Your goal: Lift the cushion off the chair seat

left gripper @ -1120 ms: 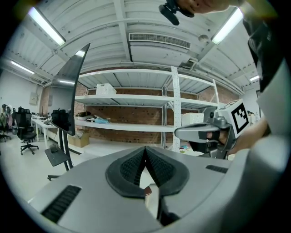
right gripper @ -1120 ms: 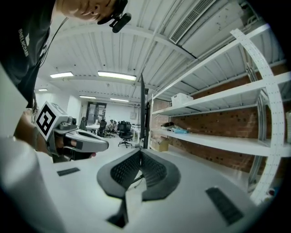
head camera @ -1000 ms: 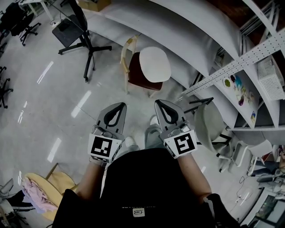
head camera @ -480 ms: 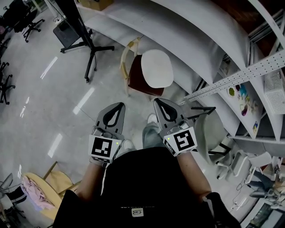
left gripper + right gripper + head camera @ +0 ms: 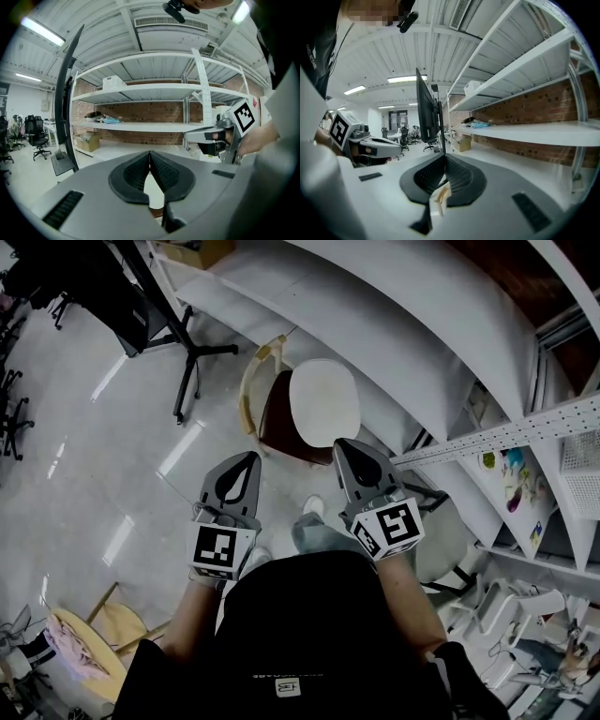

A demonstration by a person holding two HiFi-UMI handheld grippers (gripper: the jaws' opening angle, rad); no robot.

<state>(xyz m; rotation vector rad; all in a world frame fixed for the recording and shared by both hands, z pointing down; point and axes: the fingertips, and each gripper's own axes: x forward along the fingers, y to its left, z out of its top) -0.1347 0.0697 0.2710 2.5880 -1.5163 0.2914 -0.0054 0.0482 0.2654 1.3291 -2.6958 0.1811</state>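
Observation:
A white oval cushion [image 5: 324, 402] lies on the dark red seat [image 5: 277, 423] of a light wooden chair [image 5: 249, 382] standing against low white shelving. In the head view my left gripper [image 5: 246, 457] is shut and empty, a little short of the chair's front. My right gripper [image 5: 343, 444] is shut too, its tip right by the seat's near edge below the cushion. Each points nearly level. In the left gripper view a strip of the cushion [image 5: 153, 191] shows behind the closed left gripper [image 5: 149, 154]. In the right gripper view the right gripper [image 5: 443, 157] holds nothing.
White shelf racks [image 5: 487, 437] run along the right and behind the chair. A black monitor stand [image 5: 183, 343] stands left of the chair. A grey stool [image 5: 442, 542] is at my right, a wooden chair with pink cloth [image 5: 80, 643] at the lower left, and office chairs [image 5: 9, 418] far left.
I have walked closer to the chair. Both grippers have moved forward with me, and the right one's tip now reaches the seat's near edge. Both stay shut.

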